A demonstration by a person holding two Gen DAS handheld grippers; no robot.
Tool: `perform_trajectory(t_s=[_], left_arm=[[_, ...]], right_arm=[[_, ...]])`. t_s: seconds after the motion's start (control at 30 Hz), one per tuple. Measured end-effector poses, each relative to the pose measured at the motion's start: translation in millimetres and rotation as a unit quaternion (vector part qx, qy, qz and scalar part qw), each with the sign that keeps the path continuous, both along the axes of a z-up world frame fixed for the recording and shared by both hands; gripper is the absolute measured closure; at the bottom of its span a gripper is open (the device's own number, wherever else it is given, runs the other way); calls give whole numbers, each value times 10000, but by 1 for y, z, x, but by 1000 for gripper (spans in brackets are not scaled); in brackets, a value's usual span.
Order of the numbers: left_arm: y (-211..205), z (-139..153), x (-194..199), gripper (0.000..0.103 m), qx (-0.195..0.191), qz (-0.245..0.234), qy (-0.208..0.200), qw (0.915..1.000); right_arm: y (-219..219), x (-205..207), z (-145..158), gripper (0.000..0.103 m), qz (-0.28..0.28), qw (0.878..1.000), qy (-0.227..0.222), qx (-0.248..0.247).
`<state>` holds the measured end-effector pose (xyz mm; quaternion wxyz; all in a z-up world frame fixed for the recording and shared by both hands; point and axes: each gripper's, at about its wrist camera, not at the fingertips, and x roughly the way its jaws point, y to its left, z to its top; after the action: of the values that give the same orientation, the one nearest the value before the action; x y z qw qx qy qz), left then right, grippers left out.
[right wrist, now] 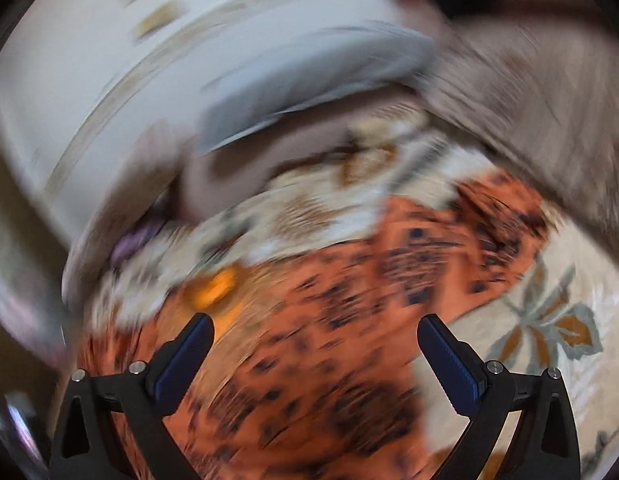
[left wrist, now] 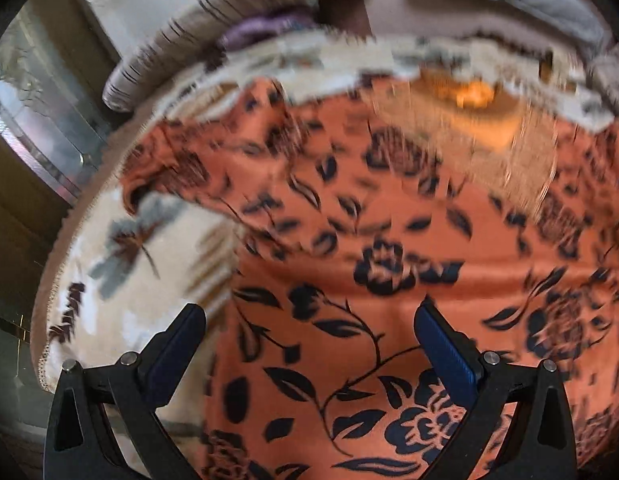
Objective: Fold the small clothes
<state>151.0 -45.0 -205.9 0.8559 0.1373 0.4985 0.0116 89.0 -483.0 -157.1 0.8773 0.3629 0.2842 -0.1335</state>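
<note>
Left wrist view shows the left gripper with jaws wide apart and empty, hovering over an orange garment that spreads ahead of and beneath them on a cream blanket. The blurred right wrist view has the right gripper equally spread, with the cloth between and beyond its jaws. The garment looks thin, light and limp, likely slippery, so an edge or corner seems the best place to pinch.

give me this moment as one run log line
left gripper open, empty | right gripper open, empty | orange floral garment spread on cream floral blanket | right view motion-blurred
</note>
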Motion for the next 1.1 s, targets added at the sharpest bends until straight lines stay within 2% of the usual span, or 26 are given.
perform_trajectory(t_s=[0.07, 0.13, 0.2, 0.23, 0.33, 0.4, 0.5, 0.57, 0.63, 0.7, 0.73, 0.77, 0.8, 0.87, 0.97, 1.03, 1.1], left_arm=[[-3, -12, 2, 0, 88, -31, 117, 9999], [-7, -22, 3, 0, 170, -73, 212, 9996], [-9, -26, 3, 0, 177, -88, 121, 9997], [-10, -27, 3, 0, 188, -93, 96, 9997], [-12, -28, 4, 0, 161, -81, 129, 9998], [-9, -27, 2, 0, 64, -20, 184, 9998], [-7, -27, 5, 0, -1, 49, 233, 9997], [-9, -28, 6, 0, 59, 57, 236, 9997], [-10, -28, 7, 0, 146, 34, 201, 9997], [-13, -28, 6, 0, 230, -9, 159, 9996], [-13, -28, 6, 0, 247, -21, 149, 9996], [-13, -28, 6, 0, 250, -21, 150, 9996], [-14, -27, 6, 0, 242, -17, 162, 9996], [-13, -22, 6, 0, 174, -48, 151, 9997], [-10, -5, -2, 0, -152, -134, -1, 9998], [-6, 10, -7, 0, -492, -248, -132, 9984], [-3, 28, -12, 0, -841, -356, -293, 9954]], right_arm=[[-61, -11, -29, 0, -547, 9954, -53, 780], [-115, -25, -55, 1, -1197, 9812, -133, 1509], [-151, -28, -72, 4, -1412, 9715, -249, 1890], [-162, -25, -74, 10, -1409, 9717, -258, 1877], [-178, -10, -66, 11, -1267, 9805, -151, 1493], [-179, 4, -68, 11, -986, 9822, -265, 1574], [-180, 24, -75, 12, -1161, 9827, 292, 1413], [-183, 28, -87, 27, -1324, 9785, 584, 1468], [-188, 29, -99, 31, -1418, 9745, 591, 1634], [-189, 31, -100, 55, -1425, 9756, 626, 1550], [-188, 31, -101, 83, -1347, 9754, 600, 1639], [-185, 29, -103, 89, -1283, 9731, 457, 1858], [-180, 30, -99, 90, -1263, 9728, 344, 1913], [-164, 34, -77, 92, -994, 9796, 54, 1746], [-113, 36, -23, 92, -238, 9889, -604, 1333], [-80, 38, -1, 92, 209, 9846, -1043, 1385], [-35, 42, 16, 92, 750, 9750, -1390, 1563]])
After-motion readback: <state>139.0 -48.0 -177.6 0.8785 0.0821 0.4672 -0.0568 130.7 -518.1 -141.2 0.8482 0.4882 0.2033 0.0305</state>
